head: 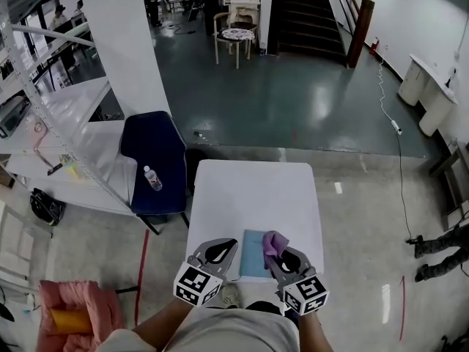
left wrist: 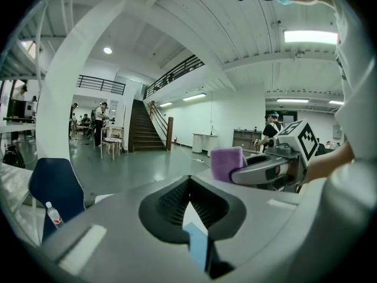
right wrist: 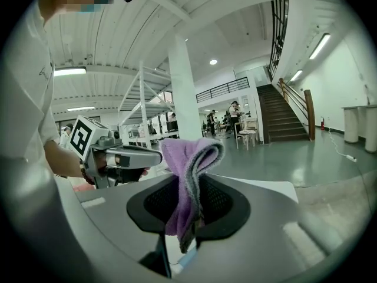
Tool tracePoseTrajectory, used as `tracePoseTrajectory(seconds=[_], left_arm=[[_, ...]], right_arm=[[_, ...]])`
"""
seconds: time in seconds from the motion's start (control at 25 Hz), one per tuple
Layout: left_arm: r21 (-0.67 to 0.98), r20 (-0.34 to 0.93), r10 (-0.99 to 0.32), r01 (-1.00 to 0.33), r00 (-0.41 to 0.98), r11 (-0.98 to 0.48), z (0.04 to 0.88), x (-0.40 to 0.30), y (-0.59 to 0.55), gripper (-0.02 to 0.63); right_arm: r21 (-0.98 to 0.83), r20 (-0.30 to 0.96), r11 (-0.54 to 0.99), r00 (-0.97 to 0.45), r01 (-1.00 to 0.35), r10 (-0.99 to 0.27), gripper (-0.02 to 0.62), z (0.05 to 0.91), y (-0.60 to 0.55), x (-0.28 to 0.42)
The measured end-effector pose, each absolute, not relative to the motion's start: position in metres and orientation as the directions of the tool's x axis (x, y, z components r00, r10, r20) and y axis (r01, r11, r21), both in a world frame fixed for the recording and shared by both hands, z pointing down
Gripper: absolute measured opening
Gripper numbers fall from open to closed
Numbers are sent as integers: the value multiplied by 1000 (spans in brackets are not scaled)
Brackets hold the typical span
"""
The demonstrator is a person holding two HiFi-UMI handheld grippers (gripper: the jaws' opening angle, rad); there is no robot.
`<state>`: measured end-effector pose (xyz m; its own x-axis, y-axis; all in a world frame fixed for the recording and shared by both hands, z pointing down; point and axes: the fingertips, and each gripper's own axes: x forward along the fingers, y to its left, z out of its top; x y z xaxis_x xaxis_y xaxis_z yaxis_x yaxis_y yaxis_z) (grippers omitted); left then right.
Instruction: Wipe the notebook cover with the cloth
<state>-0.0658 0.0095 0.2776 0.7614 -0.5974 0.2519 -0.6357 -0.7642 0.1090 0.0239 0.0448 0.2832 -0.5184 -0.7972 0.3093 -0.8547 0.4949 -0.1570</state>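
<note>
A light blue notebook (head: 251,255) lies at the near edge of the white table (head: 253,189). My right gripper (head: 275,256) is shut on a purple cloth (head: 274,242), which bunches up above the notebook's right side. In the right gripper view the cloth (right wrist: 187,164) hangs folded between the jaws. My left gripper (head: 233,245) hovers at the notebook's left edge with its jaws closed on nothing. Through the gap below its tips, the left gripper view shows a strip of the notebook (left wrist: 197,243), with the cloth (left wrist: 227,163) to the right.
A dark blue chair (head: 155,160) with a water bottle (head: 152,178) on its seat stands left of the table. A white shelf rack (head: 51,134) runs along the left. A pink seat (head: 69,306) stands at the lower left.
</note>
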Motion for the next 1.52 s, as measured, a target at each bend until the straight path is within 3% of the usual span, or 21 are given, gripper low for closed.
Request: tracePoseTrajectory(seconds=[1.52], left_arm=[[157,343,-598,-672,725,-724,333,9,-32,0]], right_arm=[[-130,488,549,-535,-826,-690,107,345,1,117]])
